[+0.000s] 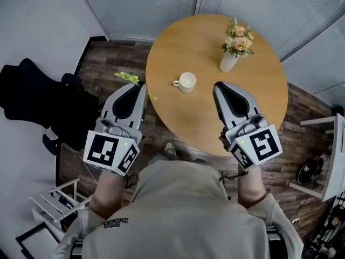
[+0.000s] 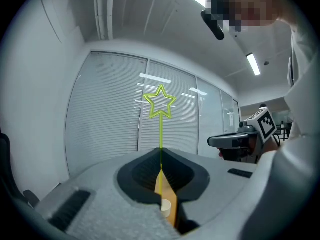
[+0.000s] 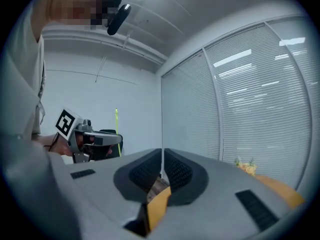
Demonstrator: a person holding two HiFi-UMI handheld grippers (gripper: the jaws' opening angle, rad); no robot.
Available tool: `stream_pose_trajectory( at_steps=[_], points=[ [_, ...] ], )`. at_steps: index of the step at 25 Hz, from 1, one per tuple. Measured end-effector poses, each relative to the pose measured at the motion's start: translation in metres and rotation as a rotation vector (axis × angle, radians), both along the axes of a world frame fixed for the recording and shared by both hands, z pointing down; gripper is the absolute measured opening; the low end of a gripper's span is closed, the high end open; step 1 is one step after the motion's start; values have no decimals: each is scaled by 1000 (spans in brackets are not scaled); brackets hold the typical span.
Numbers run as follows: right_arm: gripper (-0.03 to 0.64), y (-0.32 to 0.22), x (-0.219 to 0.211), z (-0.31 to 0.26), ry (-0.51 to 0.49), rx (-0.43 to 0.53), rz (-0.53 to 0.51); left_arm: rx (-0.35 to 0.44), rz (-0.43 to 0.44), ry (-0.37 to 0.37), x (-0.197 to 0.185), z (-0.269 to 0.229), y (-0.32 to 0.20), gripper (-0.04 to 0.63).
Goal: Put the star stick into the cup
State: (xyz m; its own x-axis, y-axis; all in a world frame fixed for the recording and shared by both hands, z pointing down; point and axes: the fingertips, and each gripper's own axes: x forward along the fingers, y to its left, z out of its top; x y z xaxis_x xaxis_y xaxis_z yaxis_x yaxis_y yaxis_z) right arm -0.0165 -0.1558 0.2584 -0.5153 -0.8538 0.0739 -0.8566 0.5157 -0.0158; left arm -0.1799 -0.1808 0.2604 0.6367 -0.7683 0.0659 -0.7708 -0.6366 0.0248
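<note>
Star stick (image 2: 160, 103) gripped at plain end by left gripper (image 2: 160, 168), jaws clamped on it; stick runs straight out along jaw line, star end far from jaws; cup (image 1: 186, 82) upright on table (image 1: 253, 107), ahead and right of left gripper, apart; right gripper (image 3: 161, 170) closed, empty; judgement: left must swing rightward over cup mouth.

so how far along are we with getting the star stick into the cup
Done: the thin yellow-green star-topped stick is picked up, clamped in the shut left gripper. In hand: that gripper hangs at the edge of the round wooden table, not yet over the white ceramic cup. Left: carry the stick over the cup and lower it in. The right gripper is shut on nothing.
</note>
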Motion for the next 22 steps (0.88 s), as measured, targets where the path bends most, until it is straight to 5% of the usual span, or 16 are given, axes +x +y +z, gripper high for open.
stream_pose_trajectory(
  at_steps=[11,22],
  points=[
    [37,-10,1,4,10,-15,54,1,44,11,0,2,-18,23],
    [37,-21,14,8,-39,-53,-2,-3,4,-8,16,-2,-19,23]
  ],
)
